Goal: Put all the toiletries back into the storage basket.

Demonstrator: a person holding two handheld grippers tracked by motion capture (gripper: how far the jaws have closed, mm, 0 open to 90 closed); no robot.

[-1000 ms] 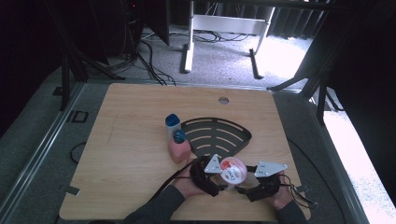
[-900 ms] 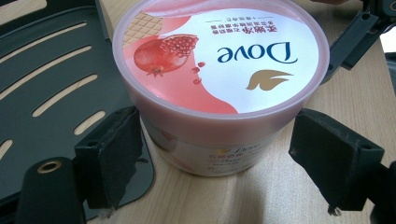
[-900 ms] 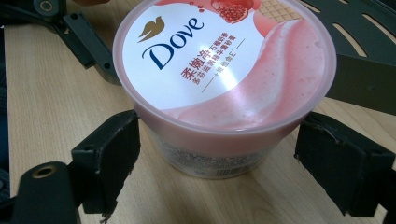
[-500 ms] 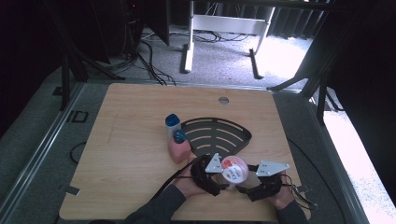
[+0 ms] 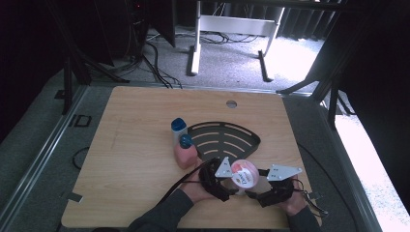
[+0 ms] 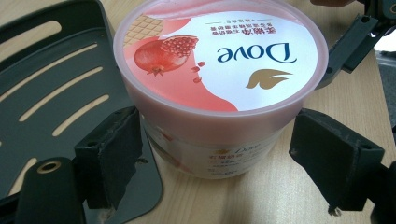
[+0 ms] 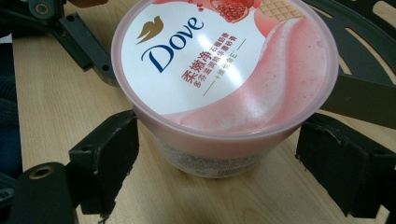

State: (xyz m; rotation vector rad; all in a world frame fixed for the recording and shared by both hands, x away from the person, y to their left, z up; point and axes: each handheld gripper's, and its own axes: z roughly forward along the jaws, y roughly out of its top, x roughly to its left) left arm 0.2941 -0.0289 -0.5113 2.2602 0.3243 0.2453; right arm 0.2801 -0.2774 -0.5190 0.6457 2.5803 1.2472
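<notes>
A pink Dove tub (image 5: pixel 243 175) with a pomegranate picture on its lid stands upright on the wooden table near the front edge. My left gripper (image 5: pixel 231 186) comes at it from the left and my right gripper (image 5: pixel 252 192) from the right. In the left gripper view the tub (image 6: pixel 219 70) sits between the open jaws of the left gripper (image 6: pixel 219 158). The left pad (image 6: pixel 116 156) is almost against its wall. In the right gripper view the tub (image 7: pixel 224 70) sits between the open jaws of the right gripper (image 7: pixel 224 161), with a small gap on each side.
A black slotted corner rack (image 5: pixel 227 137) lies flat just behind the tub, its edge reaching under it. A pink bottle with a blue cap (image 5: pixel 185 153) and a white bottle with a blue cap (image 5: pixel 178 129) stand left of the rack. The table's front edge is close behind both hands.
</notes>
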